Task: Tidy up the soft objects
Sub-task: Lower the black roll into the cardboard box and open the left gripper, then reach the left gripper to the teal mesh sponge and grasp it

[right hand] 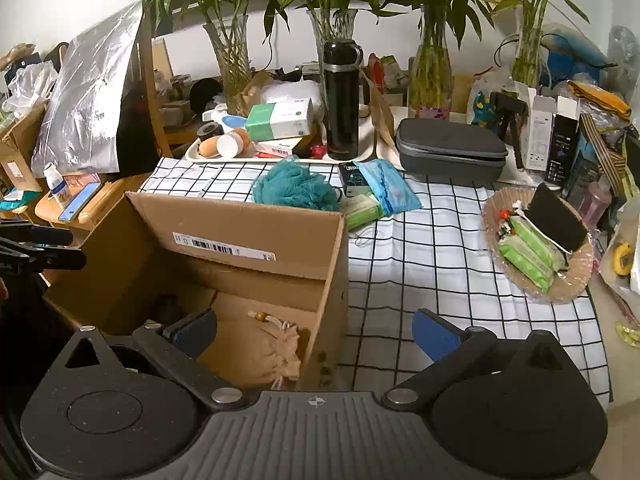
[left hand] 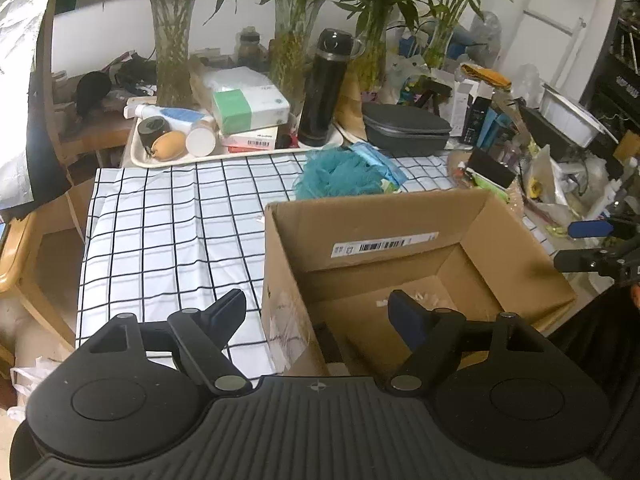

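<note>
An open cardboard box [left hand: 380,216] stands on the checked tablecloth. In the right wrist view a beige drawstring pouch [right hand: 276,352] lies on the floor of the box [right hand: 240,220]. Behind the box sits a teal mesh bath pouf [left hand: 340,174] [right hand: 296,188], with a blue tissue pack [right hand: 386,186] and a green wipes pack [right hand: 362,208] beside it. My left gripper [left hand: 318,314] is open astride the box's left wall, not touching it. My right gripper [right hand: 316,334] is open astride the right wall, with one finger inside above the pouch.
A white tray [left hand: 240,154] with bottles, boxes and a black flask [left hand: 324,88] lines the back edge, beside a grey zip case [right hand: 452,150]. A woven basket [right hand: 576,284] with green packs sits at the right. Plant vases and clutter stand behind. Wooden furniture [left hand: 24,264] stands to the left.
</note>
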### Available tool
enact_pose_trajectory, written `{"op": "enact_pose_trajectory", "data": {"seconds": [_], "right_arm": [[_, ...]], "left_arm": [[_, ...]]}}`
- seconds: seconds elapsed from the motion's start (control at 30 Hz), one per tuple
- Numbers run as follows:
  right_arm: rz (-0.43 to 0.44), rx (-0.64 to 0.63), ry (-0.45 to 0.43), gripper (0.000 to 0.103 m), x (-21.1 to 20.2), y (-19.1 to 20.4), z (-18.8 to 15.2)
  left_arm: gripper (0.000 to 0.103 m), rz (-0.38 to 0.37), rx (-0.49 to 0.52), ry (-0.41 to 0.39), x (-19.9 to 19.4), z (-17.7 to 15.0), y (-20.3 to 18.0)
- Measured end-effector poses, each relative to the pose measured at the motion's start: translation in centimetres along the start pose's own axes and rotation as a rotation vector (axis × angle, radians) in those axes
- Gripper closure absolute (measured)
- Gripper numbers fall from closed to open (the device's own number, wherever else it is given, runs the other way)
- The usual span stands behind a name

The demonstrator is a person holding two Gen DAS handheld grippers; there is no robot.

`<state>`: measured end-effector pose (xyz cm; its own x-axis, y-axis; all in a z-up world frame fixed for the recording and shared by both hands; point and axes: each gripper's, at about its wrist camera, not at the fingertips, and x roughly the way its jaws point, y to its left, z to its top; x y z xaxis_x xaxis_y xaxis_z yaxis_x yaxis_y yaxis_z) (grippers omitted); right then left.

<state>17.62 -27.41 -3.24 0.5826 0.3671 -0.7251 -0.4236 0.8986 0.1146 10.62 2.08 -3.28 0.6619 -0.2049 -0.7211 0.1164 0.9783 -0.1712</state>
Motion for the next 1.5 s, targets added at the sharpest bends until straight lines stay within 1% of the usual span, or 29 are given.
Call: {"op": "enact_pose_trajectory", "data": {"seconds": [0.3, 0.67, 0.97, 1.07, 1.27, 1.37, 1.5], "right_arm": [[0.009, -0.001, -0.032, 0.000, 0.2, -0.1, 0.9], [0.017, 0.020, -0.070, 0.000, 1.1, -0.7, 1.7], [0.030, 0.059, -0.095, 0.000, 3.0, -2.2, 3.0], [0.029, 0.076, -0.106, 0.000, 3.9, -2.9, 3.3], [0.029, 0.108, -0.117, 0.000, 5.4, -4.3, 4.1], [0.034, 0.112, -0.127, 0.000, 6.0, -4.9, 4.8], [0.019, 0.116, -0.127, 0.000, 7.1, -5.8, 5.9]], "left_arm": [[0.025, -0.024, 0.004, -0.044, 0.2, 1.1, -0.1], [0.025, -0.046, -0.008, -0.088, 1.1, 2.8, 0.6], [0.025, -0.066, -0.008, -0.130, 2.4, 4.4, 1.9], [0.025, -0.074, -0.002, -0.136, 3.1, 5.0, 2.6], [0.025, -0.114, 0.018, -0.147, 5.3, 6.1, 3.8], [0.025, -0.121, 0.018, -0.148, 6.5, 6.8, 4.4], [0.025, -0.125, 0.031, -0.158, 7.9, 7.7, 5.1]]}}
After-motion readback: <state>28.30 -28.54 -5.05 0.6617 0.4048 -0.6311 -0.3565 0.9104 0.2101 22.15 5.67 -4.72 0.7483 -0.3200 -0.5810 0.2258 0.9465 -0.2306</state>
